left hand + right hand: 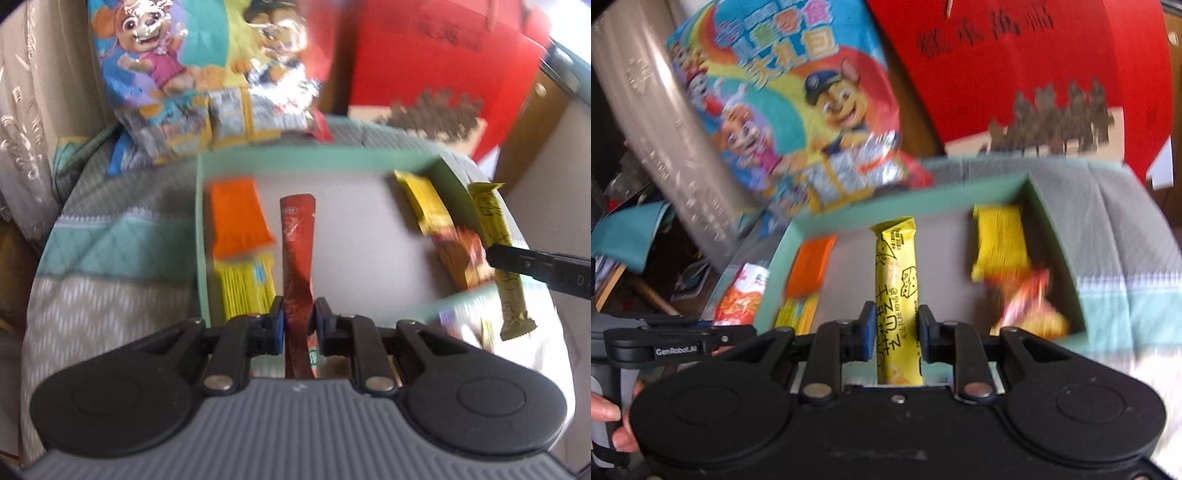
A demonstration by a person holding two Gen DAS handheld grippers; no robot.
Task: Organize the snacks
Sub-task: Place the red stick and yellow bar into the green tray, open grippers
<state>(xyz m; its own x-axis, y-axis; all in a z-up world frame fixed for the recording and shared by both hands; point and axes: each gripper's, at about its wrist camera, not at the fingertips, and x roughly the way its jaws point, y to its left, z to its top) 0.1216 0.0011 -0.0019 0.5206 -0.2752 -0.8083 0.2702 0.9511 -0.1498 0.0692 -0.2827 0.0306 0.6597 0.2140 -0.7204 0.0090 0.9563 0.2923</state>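
We noted a slim red stick pack (297, 258) clamped between the pads of the left claw (298, 325), pointing out over the green box (317, 159). The right claw (893, 328) gripped a yellow snack bar (897, 288) likewise, above the same box. Orange (238, 218) and yellow packets (424, 203) lay inside it. The box sat on a grey quilted cover (110, 206); a cartoon bag (786, 110) and a red bag (1034, 74) stood behind.

Light: bright daylight, colours vivid
Glare: white sparkle on the foil snack bag (207, 74), strongest along its crinkled lower part
Blur: motion smear over the green box (201, 221) and its packets in both views; gripper bodies near the lens stay sharp
Distortion: fisheye bending, dark corners, the red bag (1034, 66) curved
Shadows: soft, inside the box's right wall
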